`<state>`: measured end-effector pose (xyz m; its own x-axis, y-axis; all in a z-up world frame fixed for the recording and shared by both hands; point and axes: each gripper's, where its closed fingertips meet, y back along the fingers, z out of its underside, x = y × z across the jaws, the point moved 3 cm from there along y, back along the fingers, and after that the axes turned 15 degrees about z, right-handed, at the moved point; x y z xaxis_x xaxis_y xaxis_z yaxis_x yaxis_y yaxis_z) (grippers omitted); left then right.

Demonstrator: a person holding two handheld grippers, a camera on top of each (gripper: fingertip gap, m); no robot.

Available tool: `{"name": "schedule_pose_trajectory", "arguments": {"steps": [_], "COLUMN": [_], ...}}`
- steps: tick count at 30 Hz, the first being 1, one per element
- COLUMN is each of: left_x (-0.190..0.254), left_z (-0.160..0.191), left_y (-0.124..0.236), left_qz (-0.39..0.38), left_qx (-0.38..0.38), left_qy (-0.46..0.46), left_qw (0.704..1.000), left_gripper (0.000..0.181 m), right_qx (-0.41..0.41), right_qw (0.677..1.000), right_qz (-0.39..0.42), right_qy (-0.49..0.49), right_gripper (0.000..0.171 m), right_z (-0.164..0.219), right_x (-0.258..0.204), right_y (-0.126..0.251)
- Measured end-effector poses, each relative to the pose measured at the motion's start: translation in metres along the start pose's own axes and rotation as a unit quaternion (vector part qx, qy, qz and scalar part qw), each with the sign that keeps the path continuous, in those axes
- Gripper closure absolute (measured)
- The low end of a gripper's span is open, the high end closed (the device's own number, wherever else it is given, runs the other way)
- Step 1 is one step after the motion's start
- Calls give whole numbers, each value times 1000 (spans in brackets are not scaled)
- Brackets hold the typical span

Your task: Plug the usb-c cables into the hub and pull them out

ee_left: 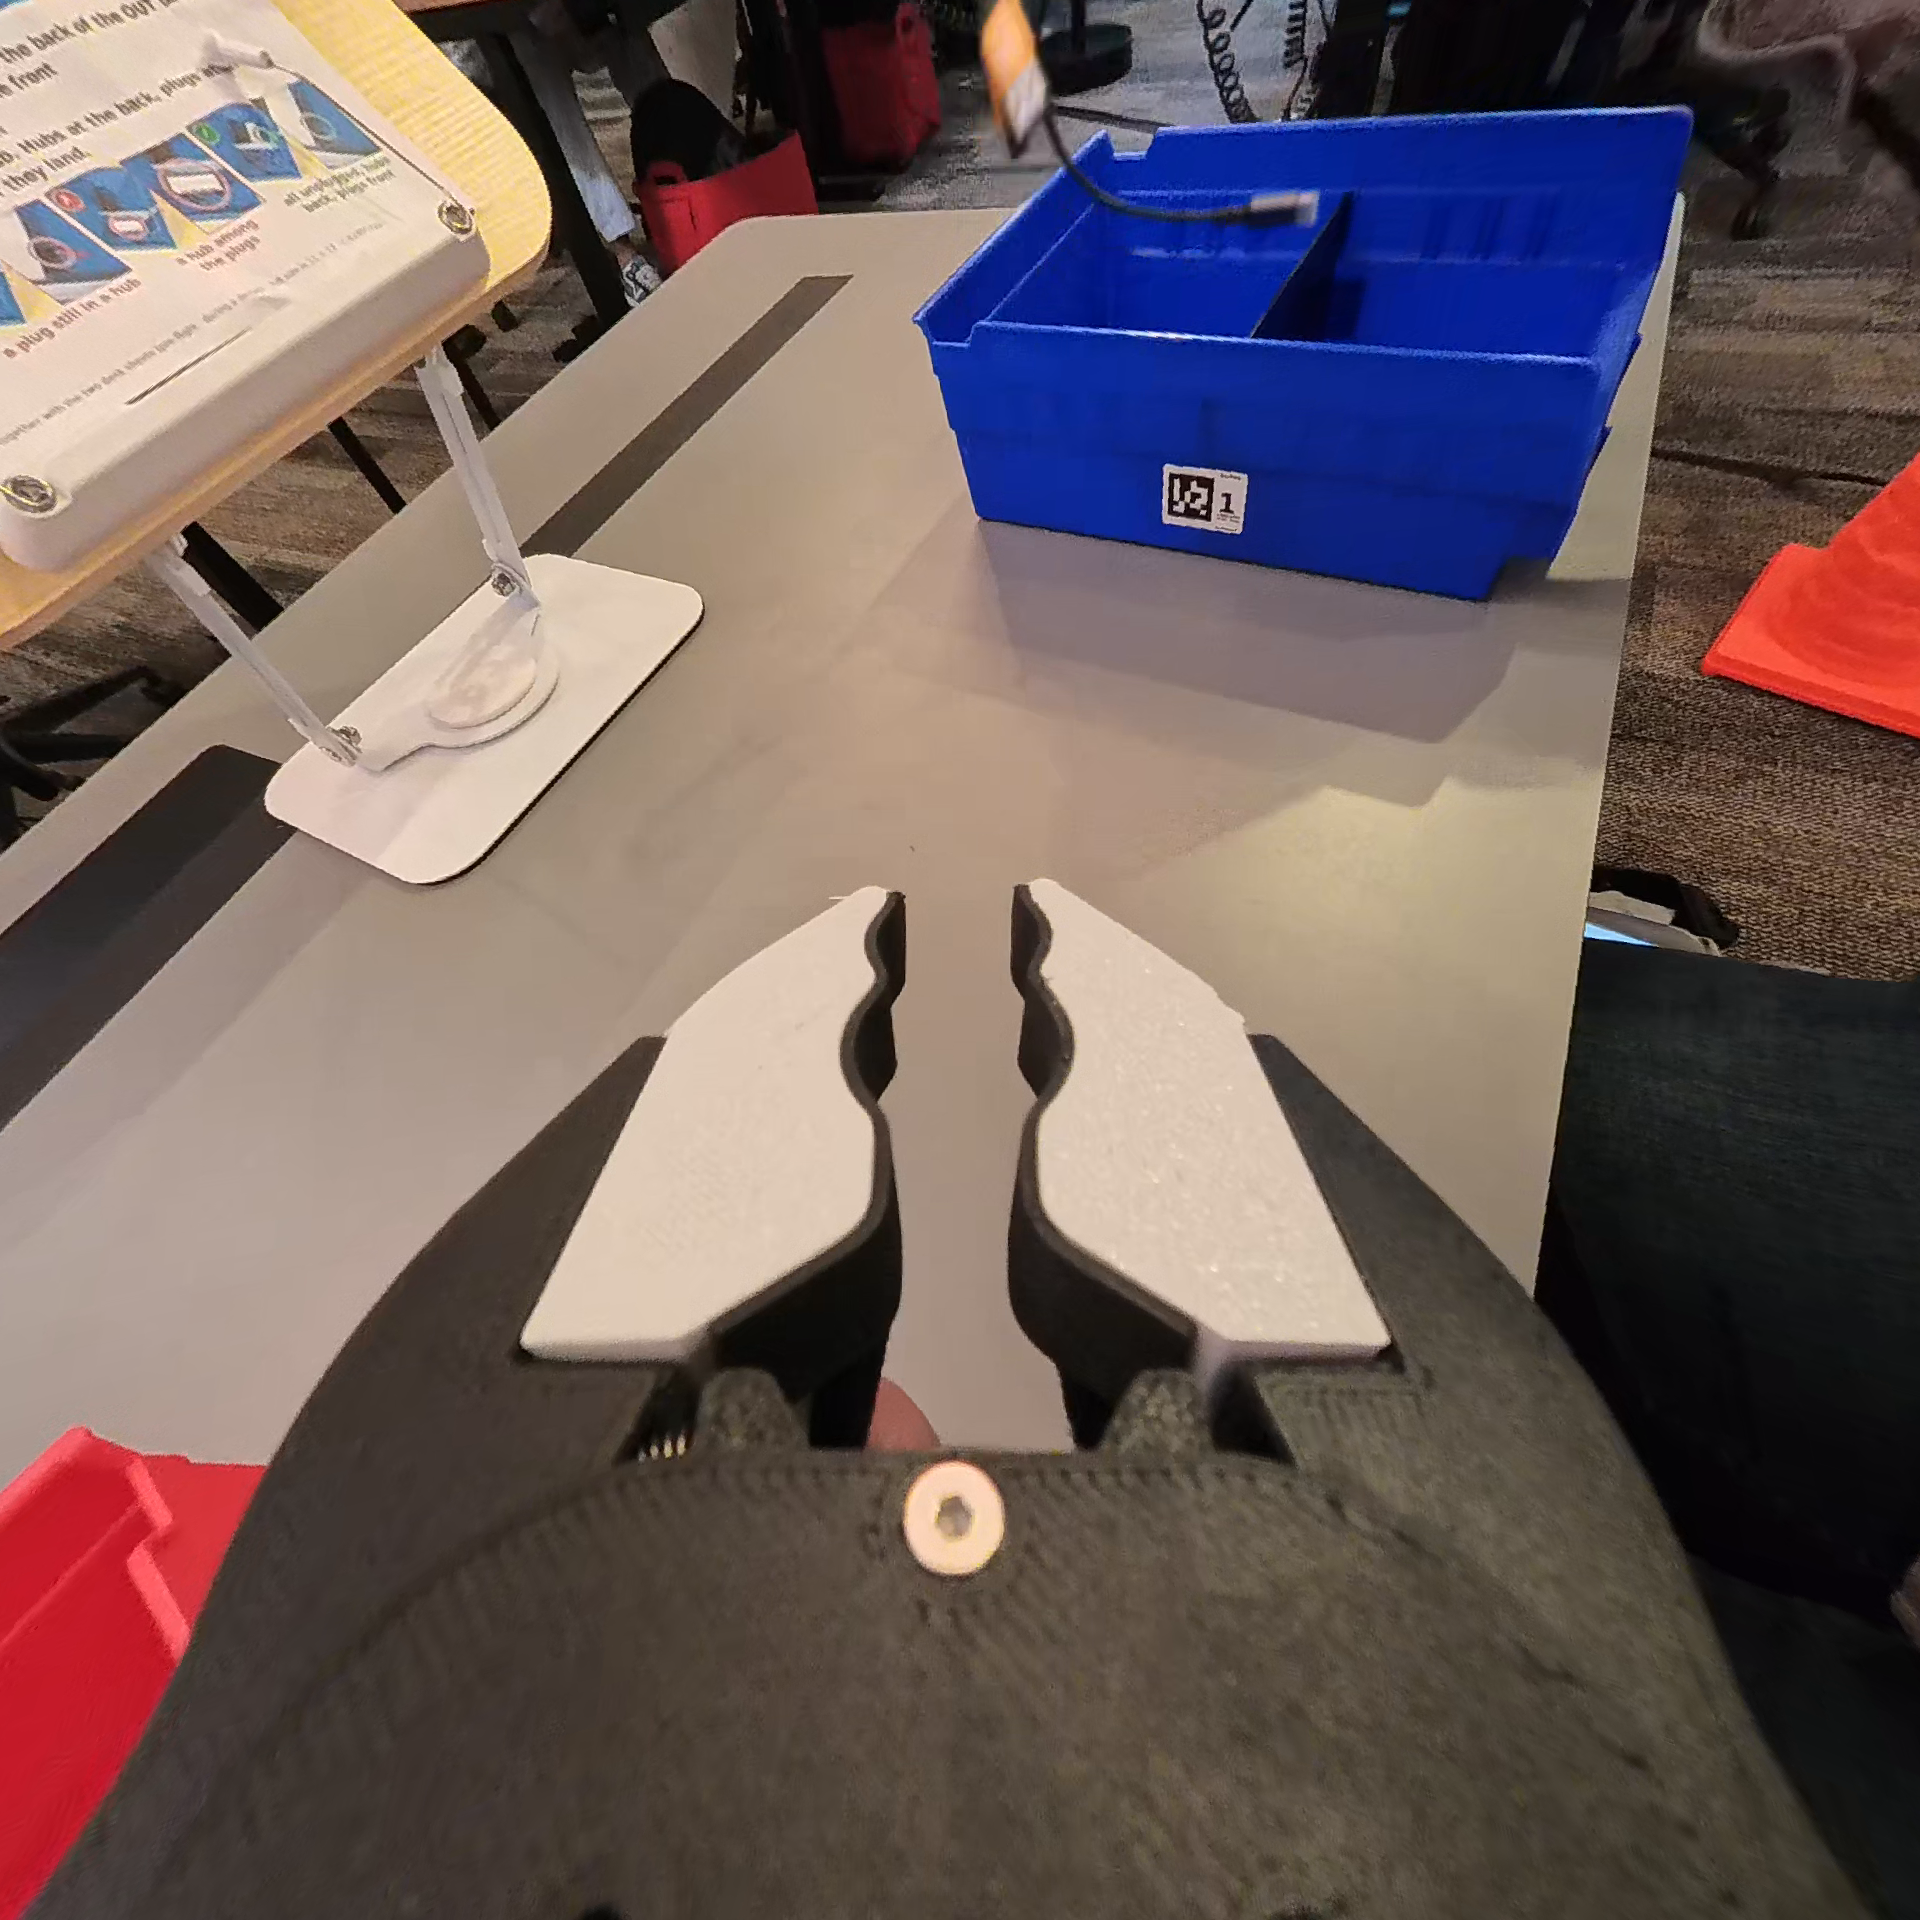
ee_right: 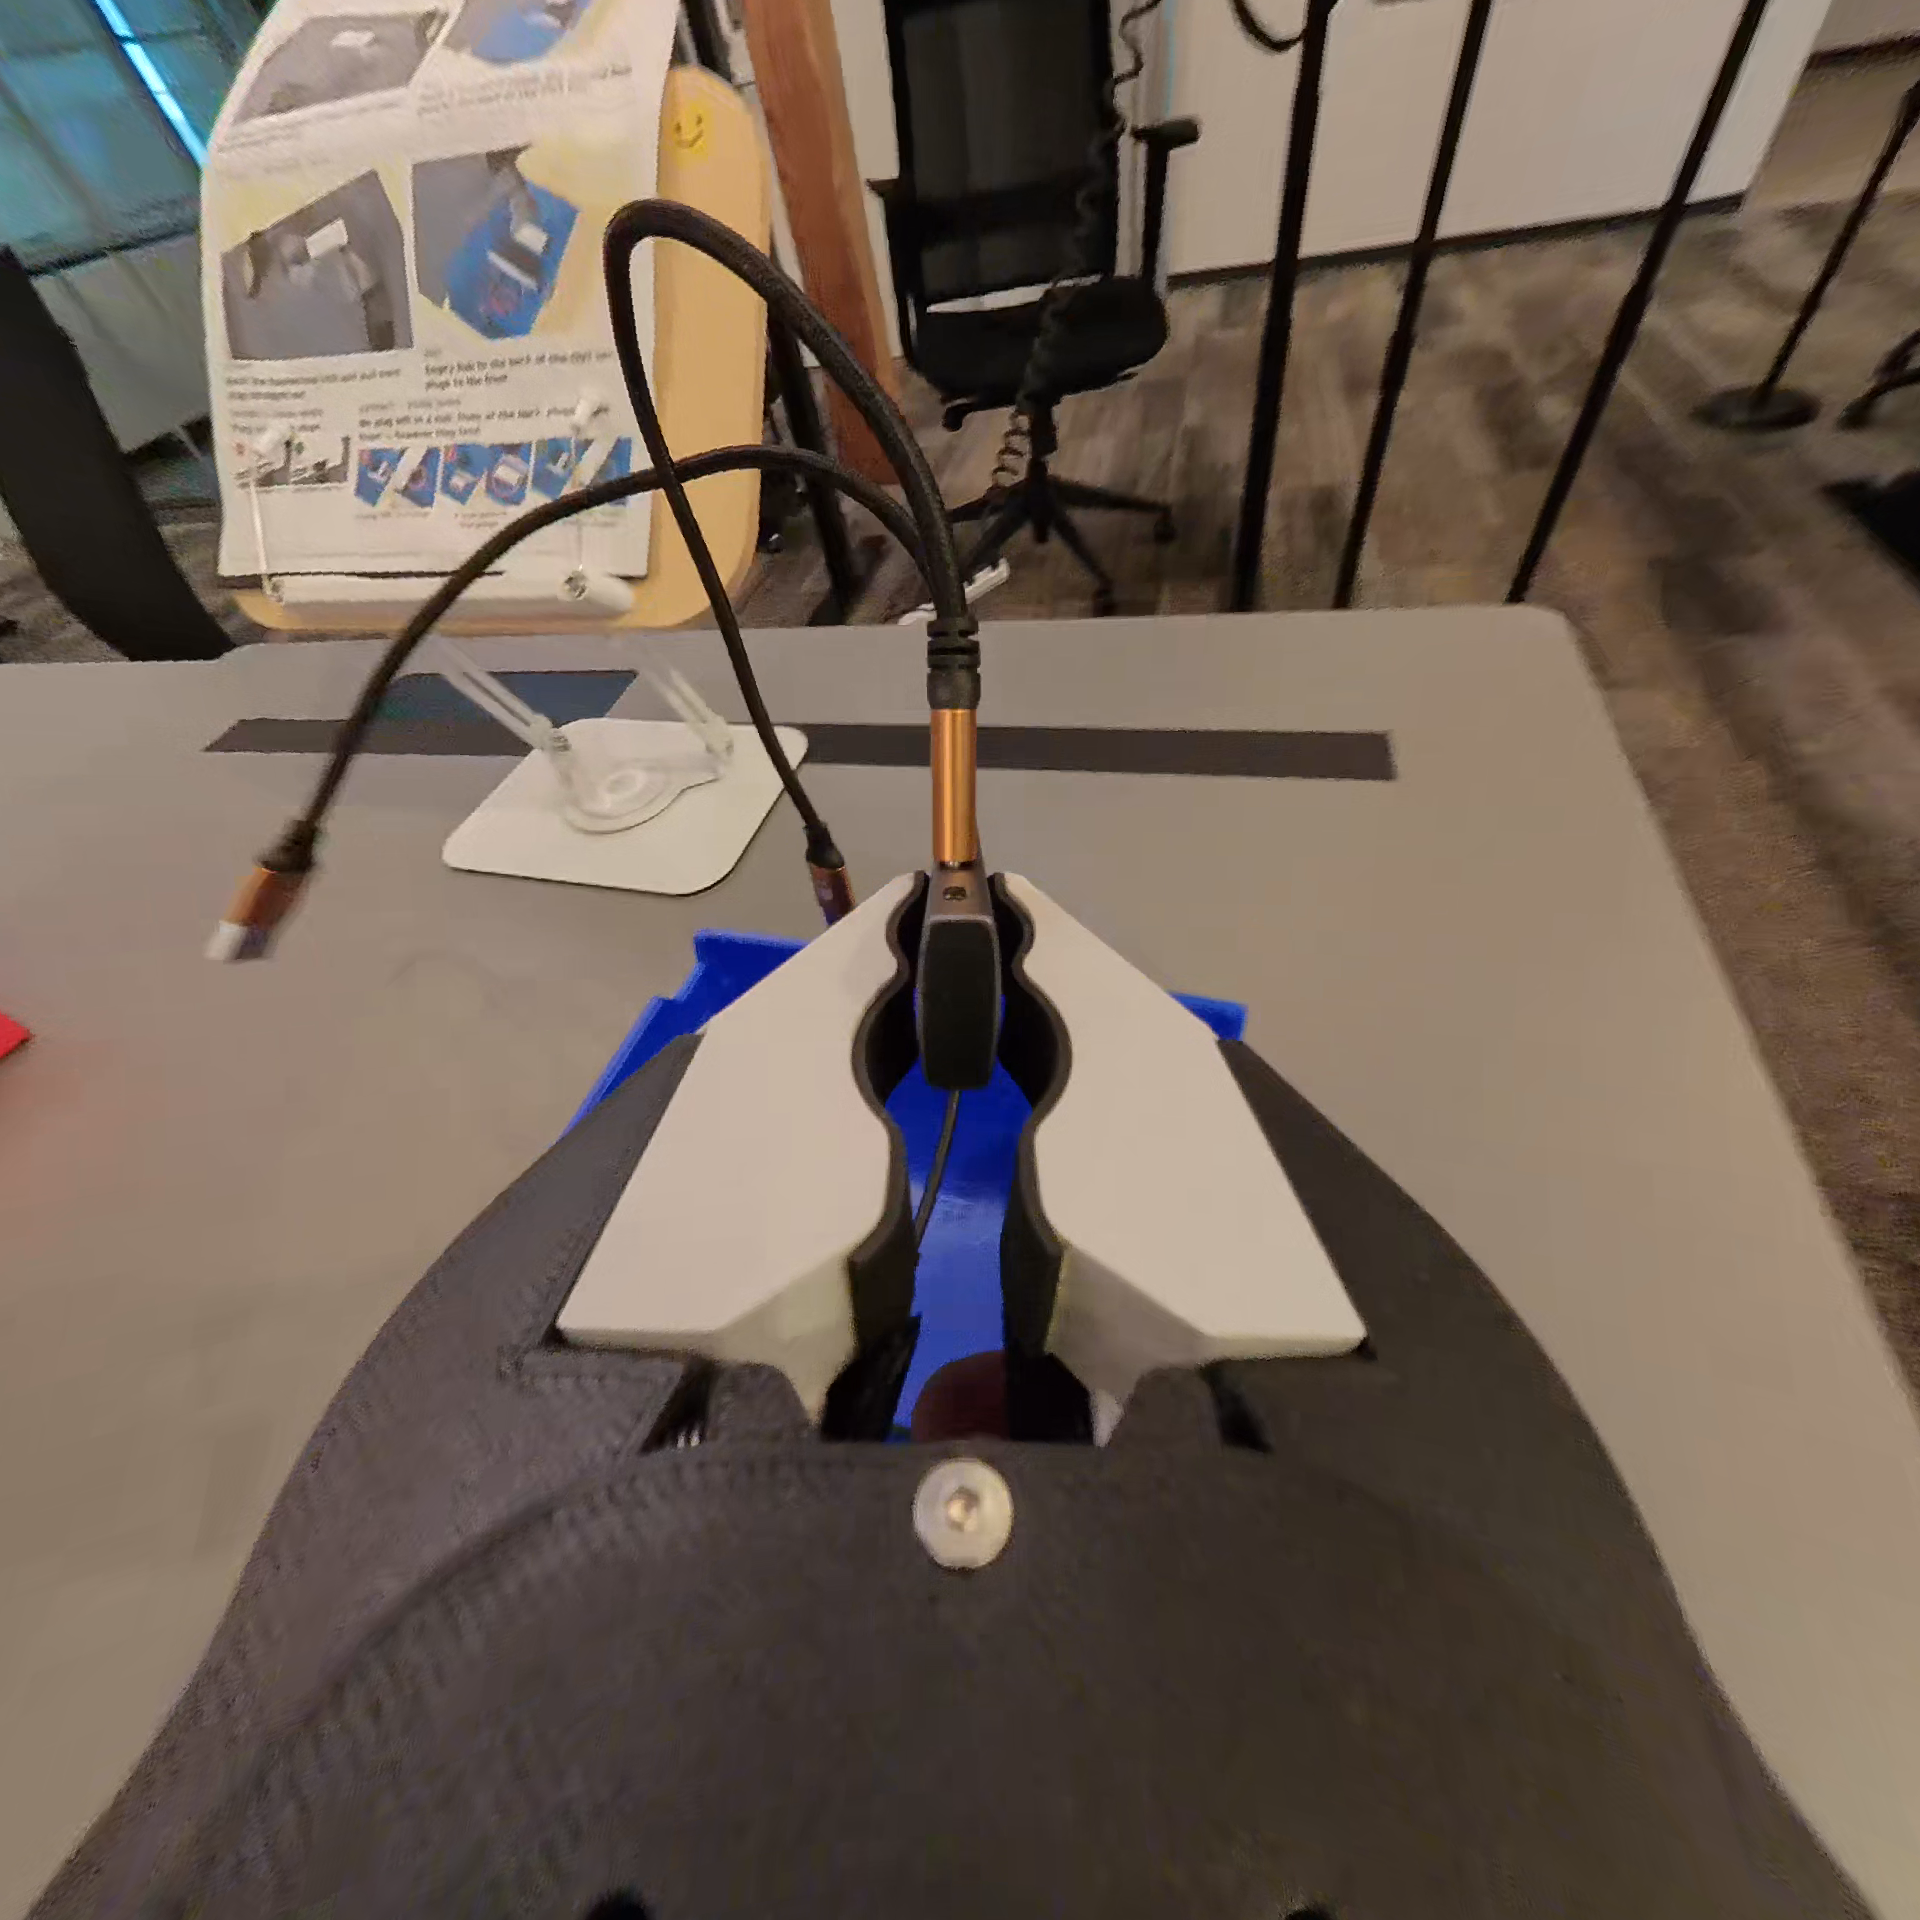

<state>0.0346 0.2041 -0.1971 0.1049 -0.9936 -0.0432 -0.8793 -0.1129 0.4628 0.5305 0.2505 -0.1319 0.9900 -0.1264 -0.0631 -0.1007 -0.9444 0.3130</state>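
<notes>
My right gripper (ee_right: 958, 883) is shut on a slim dark hub (ee_right: 956, 1008), held above the blue bin (ee_right: 727, 966). A copper-sleeved plug (ee_right: 953, 779) sits in the hub's far end. Its black braided cable (ee_right: 769, 301) arcs up and branches. One loose copper plug (ee_right: 260, 904) dangles at the left and another (ee_right: 828, 878) hangs just beside the left finger. My left gripper (ee_left: 958, 899) is open and empty over the grey table (ee_left: 831, 675). In the left wrist view the blue bin (ee_left: 1278, 436) stands far right, with a cable end (ee_left: 1288, 206) hanging over it.
A white stand (ee_left: 488, 727) holding an instruction sheet stands at the table's left; it also shows in the right wrist view (ee_right: 623, 810). A red bin (ee_left: 73, 1558) is at my near left. An orange cone (ee_left: 1849, 613) sits on the floor past the table's right edge. The gap from one gripper's tips to the other's is roughly 50 cm.
</notes>
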Motion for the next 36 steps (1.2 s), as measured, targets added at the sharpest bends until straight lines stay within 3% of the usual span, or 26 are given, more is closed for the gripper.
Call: {"name": "schedule_pose_trajectory", "arguments": {"steps": [6,11,20,28,32,36], "left_x": [5,8,8,8,10,11], "left_z": [1,3,5,8,8,6], "left_y": [-3,-2,-1,-1,-2,0], "left_qz": [4,6,4,9,12,12], "left_qx": [5,-1,-1,-7,-12,-17], "left_qy": [1,0,0,4,1,-5], "left_qw": [1000,1000,1000,1000,1000,1000], "left_gripper": [163,163,163,163,162,161], "right_qx": [-6,-31,-117,-235,-257,-267], "right_qw": [994,983,982,946,917,912], "right_qz": [83,116,39,18,43,-3], "right_qy": [69,142,142,222,303,312], "right_gripper": [163,163,163,163,132,128], "right_z": [1,17,73,121,118,108], "right_x": [25,19,-17,-20,-16,-29], "right_y": [4,-4,-37,-50,-49,-30]}}
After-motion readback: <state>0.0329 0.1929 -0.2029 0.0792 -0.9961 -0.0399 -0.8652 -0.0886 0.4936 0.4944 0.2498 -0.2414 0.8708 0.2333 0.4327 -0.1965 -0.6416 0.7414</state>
